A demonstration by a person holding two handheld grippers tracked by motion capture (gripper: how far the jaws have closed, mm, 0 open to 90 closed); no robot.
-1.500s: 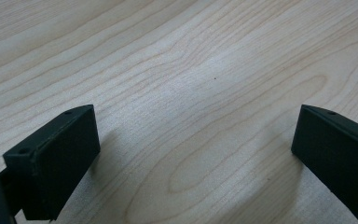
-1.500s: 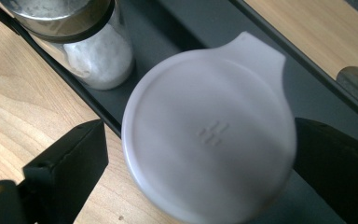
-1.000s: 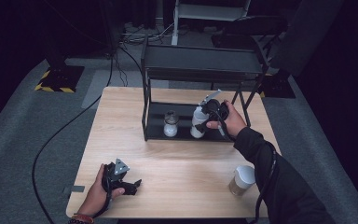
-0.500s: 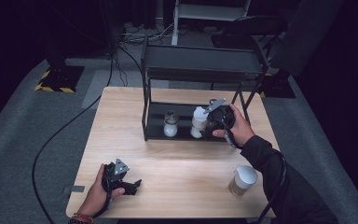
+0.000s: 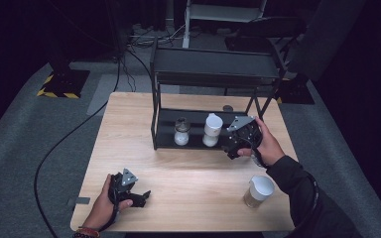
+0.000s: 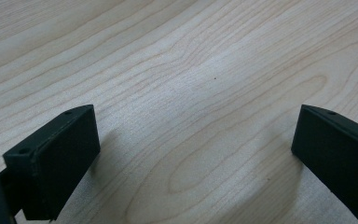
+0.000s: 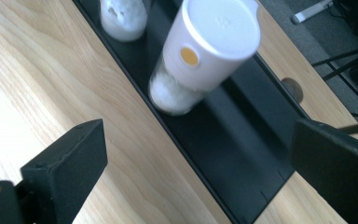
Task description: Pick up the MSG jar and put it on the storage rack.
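Two jars already stand on the bottom tray of the black rack [image 5: 213, 74]: the white-capped jar [image 5: 212, 130] and, at its 9 o'clock, the smaller shaker [image 5: 181, 132]. Judging by that, placing is mostly done and one item is left, the white-lidded cup [image 5: 259, 191] on the wooden table [image 5: 198, 183] at 5 o'clock from the rack. Your right gripper [image 5: 234, 148] sits at 3 o'clock of the white-capped jar, apart from it, jaws spread wide and empty. Your left gripper [image 5: 138, 197] rests near the table's front edge at 7 o'clock, jaws also wide with only bare wood between them. Count: two grippers, two jars in the rack, one cup outside, one rack.
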